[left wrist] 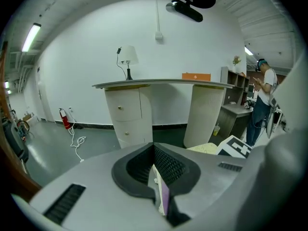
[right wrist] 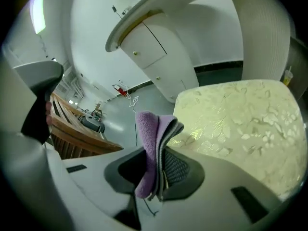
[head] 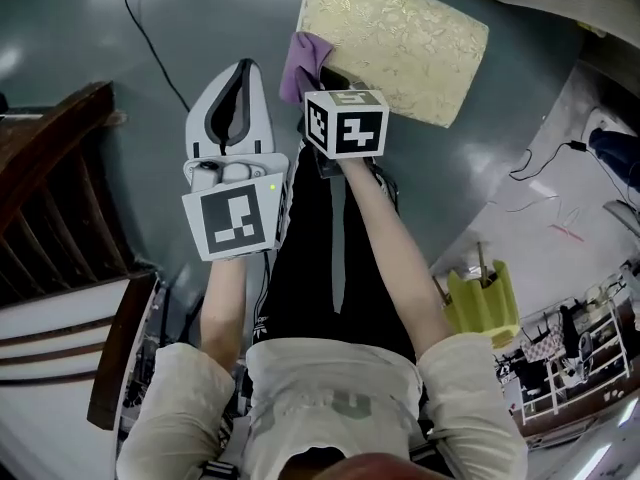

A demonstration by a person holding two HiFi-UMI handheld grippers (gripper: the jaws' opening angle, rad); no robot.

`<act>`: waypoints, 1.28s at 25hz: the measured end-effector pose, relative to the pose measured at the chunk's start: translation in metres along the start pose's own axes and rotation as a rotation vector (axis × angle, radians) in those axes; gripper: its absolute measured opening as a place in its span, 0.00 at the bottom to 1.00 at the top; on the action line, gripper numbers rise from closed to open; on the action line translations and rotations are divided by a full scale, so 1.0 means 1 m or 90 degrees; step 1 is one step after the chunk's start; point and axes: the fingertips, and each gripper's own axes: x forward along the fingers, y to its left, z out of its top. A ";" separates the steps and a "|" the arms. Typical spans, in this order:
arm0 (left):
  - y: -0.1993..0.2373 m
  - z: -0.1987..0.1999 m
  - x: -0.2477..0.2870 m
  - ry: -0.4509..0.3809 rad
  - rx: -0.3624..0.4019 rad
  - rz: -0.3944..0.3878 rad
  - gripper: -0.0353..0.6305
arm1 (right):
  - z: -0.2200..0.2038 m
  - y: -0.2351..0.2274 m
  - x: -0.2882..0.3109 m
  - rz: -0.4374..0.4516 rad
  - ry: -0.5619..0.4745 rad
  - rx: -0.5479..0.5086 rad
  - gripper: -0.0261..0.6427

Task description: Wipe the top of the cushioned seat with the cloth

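Note:
The cushioned seat [head: 400, 38] has a pale gold patterned top and stands on the grey floor ahead of me; the right gripper view shows its top [right wrist: 236, 114] wide on the right. A purple cloth [head: 300, 63] hangs by the seat's near left corner, pinched in my right gripper [head: 318, 76]. In the right gripper view the folded cloth [right wrist: 149, 138] sticks up between the shut jaws of the right gripper [right wrist: 161, 153]. My left gripper [head: 245, 65] is held to the left of the seat, over bare floor. Its jaws [left wrist: 154, 148] meet at the tips with nothing held.
Dark wooden furniture [head: 50, 168] fills the left side. A black cable [head: 150, 38] trails on the floor. A yellow bin [head: 485, 303] and a wire rack [head: 570, 358] are at the right. A white curved desk [left wrist: 159, 85] stands ahead, and a person [left wrist: 264, 95] stands far right.

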 end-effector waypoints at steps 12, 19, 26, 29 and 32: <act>0.033 -0.011 -0.013 0.012 -0.015 0.016 0.06 | -0.025 0.013 0.043 -0.048 0.065 -0.029 0.17; 0.018 -0.010 -0.012 0.019 -0.011 -0.002 0.06 | -0.029 0.003 0.032 -0.036 0.053 0.006 0.17; -0.006 -0.003 -0.005 0.012 0.002 -0.030 0.06 | -0.032 -0.025 0.003 -0.053 0.047 -0.030 0.17; -0.017 -0.001 -0.001 0.014 0.013 -0.037 0.06 | -0.039 -0.050 -0.014 -0.067 0.040 -0.025 0.17; -0.025 0.005 0.002 0.013 0.030 -0.046 0.06 | -0.042 -0.070 -0.030 -0.075 0.038 -0.023 0.17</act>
